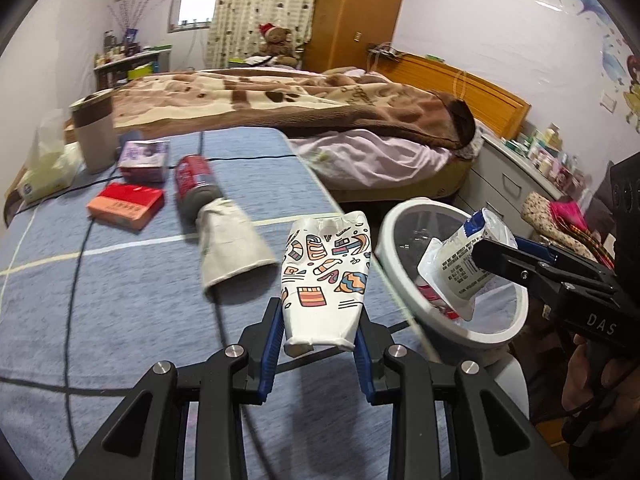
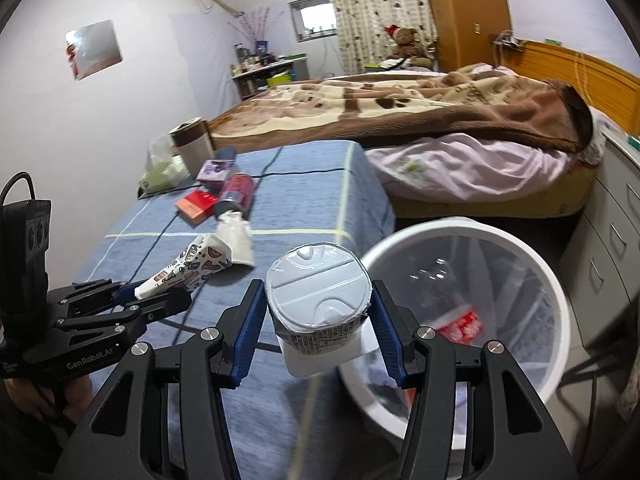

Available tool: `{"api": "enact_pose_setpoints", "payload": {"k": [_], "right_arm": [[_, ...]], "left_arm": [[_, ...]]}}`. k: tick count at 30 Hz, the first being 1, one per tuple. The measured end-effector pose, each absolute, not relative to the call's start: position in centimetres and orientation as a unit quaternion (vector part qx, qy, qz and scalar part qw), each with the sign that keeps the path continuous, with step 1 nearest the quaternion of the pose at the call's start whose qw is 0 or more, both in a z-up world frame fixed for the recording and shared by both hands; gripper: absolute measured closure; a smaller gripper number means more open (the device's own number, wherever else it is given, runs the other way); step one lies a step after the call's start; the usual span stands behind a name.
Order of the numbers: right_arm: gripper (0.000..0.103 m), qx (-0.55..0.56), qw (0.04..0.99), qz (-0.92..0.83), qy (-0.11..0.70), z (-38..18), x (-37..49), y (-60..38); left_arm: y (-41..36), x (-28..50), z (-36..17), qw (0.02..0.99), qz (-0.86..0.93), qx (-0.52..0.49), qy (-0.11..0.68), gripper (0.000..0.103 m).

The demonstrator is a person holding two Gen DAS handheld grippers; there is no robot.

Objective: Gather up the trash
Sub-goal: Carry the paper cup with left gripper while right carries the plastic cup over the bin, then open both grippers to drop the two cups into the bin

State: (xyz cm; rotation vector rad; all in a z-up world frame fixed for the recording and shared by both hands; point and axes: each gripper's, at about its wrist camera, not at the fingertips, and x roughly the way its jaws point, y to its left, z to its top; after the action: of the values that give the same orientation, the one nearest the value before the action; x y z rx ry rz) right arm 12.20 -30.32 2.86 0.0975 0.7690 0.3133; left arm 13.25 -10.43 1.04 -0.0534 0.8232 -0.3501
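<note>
Blue pads line the fingers of both grippers, and each pair pinches one piece of trash. The left gripper (image 1: 320,334), at the bottom centre of the left wrist view, holds a flattened paper cup with colourful drawings (image 1: 326,280) by its lower end, so the cup stands up in the middle of the frame over the blue checked cloth of the table (image 1: 120,300). The right gripper (image 2: 320,334), at the bottom centre of the right wrist view, squeezes a white yogurt cup (image 2: 320,296) with a grey foil lid, just left of the rim of the white trash bin (image 2: 472,236). In the left wrist view the same yogurt cup appears at the right, in front of the bin opening. The bin has a clear bag inside, and a red and white wrapper (image 2: 460,326) lies at its bottom. More trash lies on the table, in the left half of the left wrist view: a crushed plain paper cup (image 1: 232,240), a red can (image 1: 196,184) on its side touching that cup, a red flat box (image 1: 126,206) and a purple box (image 1: 144,160). Behind them, at the upper left, stand a beige and brown tumbler (image 1: 94,132) and a tissue pack (image 1: 48,168).
</note>
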Motion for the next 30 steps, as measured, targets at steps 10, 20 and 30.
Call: {"api": "enact_pose_setpoints", "payload": {"k": [10, 20, 30], "right_arm": [[0.05, 0.076, 0.917, 0.095, 0.381, 2.0, 11.4, -34.5], [0.049, 0.093, 0.912, 0.054, 0.397, 0.8, 11.1, -37.7], [0.049, 0.106, 0.9, 0.048, 0.419, -0.4, 11.3, -38.9]], "left_arm": [[-15.7, 14.7, 0.5, 0.887, -0.225, -0.007, 0.404, 0.07], [-20.4, 16.2, -0.5, 0.869, -0.271, 0.011, 0.414, 0.07], [-23.1, 17.3, -2.0, 0.854, -0.293, 0.021, 0.429, 0.069]]}}
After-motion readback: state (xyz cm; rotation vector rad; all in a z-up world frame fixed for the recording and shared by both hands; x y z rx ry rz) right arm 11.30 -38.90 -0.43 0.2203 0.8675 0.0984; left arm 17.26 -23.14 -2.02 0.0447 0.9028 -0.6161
